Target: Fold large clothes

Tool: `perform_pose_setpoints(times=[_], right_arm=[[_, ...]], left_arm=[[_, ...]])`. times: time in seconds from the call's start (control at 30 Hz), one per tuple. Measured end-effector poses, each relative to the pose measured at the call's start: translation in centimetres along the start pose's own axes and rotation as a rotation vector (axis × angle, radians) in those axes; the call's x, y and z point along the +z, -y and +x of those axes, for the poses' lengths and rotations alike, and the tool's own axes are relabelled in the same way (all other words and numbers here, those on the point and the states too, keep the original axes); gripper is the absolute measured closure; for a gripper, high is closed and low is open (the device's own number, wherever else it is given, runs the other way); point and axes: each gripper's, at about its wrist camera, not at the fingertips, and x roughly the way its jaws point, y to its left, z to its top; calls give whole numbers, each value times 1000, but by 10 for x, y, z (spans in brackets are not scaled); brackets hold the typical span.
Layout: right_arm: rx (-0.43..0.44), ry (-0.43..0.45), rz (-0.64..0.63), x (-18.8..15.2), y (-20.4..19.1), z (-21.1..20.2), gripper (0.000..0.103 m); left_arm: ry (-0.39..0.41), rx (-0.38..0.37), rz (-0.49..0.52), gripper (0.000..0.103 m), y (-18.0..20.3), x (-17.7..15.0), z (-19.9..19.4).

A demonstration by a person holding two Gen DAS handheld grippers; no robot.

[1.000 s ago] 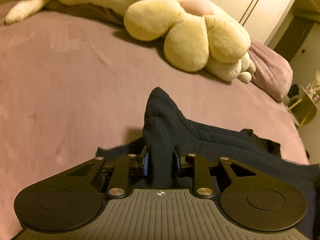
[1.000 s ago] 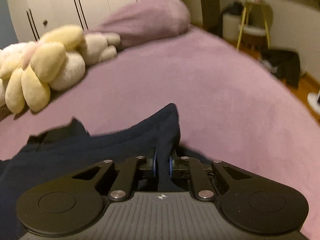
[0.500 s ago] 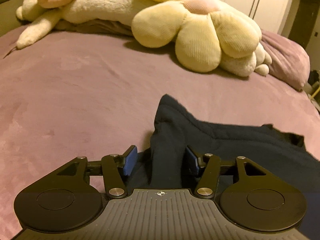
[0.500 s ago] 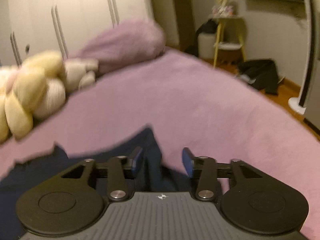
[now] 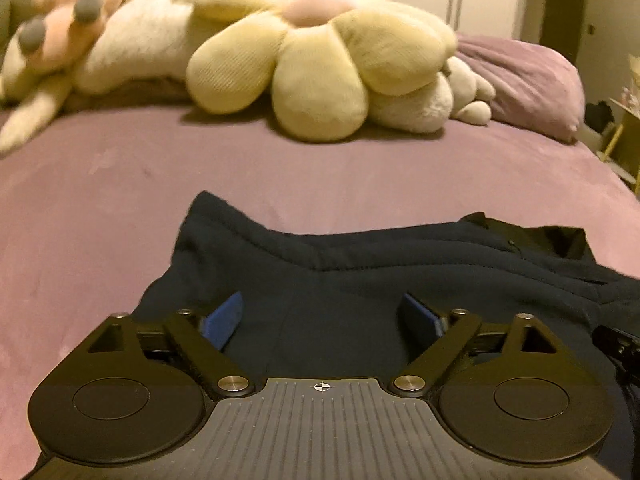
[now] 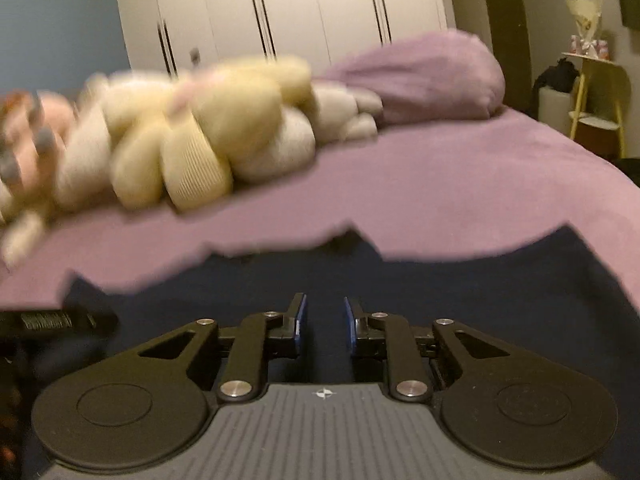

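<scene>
Closest to me, my left gripper hangs over the dark blue garment. Its jaws are opening and stand wide. The blue pads do not press on the cloth, though the cloth lies under the gap between them.

My right gripper is over the same garment. Its jaws are closing and the gap is narrow. I see dark cloth behind the gap, but the pads are not pinching it. At the left edge of the right view I see a black part of the other gripper; it is blurry.

The garment lies spread on the purple bed, right in front of both grippers. Its far edge is bumpy, with one corner sticking up on the left in the left view.

Farther back on the bed lies a big yellow flower pillow. A cream plush toy with pink paws lies behind it and to its left. A purple pillow sits to the right.

Behind the bed stands a white wardrobe. Off to the right is a small yellow side table.
</scene>
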Motion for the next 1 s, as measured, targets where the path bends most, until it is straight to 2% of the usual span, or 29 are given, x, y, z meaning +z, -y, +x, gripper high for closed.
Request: perform_pose_setpoints(times=[0.1,0.17,0.23,0.3,0.33,0.43,0.5,0.57,0.7,0.83,1.0], right_arm=[[-5,-37,26,-17,10,19,87],[2,-49,33,-13,12,20,87],[-7,-51,23,-6,14,17,87],[-64,-22,24,4,28,11,87],[-106,-5,34,7,42,5,87],[-233,-5,39,7,83,-7,87],[-263,-4,67,-1,107,-11,87],[-227,11,119,-11,119,-10,87],[-229,38,108,-21,118,-1,87],[-189,44,158,-21,129,-2,87],[-223,15,144,-8,122,-7,83]], left_arm=[[12,3,16,5,-1,-4,8],[8,-10,9,5,-6,2,6],[25,1,43,7,-12,5,1],[47,29,81,6,-21,3,-4],[45,43,74,6,-26,0,-3],[13,15,-11,3,-37,-1,9],[8,27,-1,2,-33,-2,15],[2,24,-5,1,-33,-2,19],[-14,-15,-75,0,-45,-2,23],[-24,-8,-74,0,-46,1,21],[-122,0,-125,0,-64,8,7]])
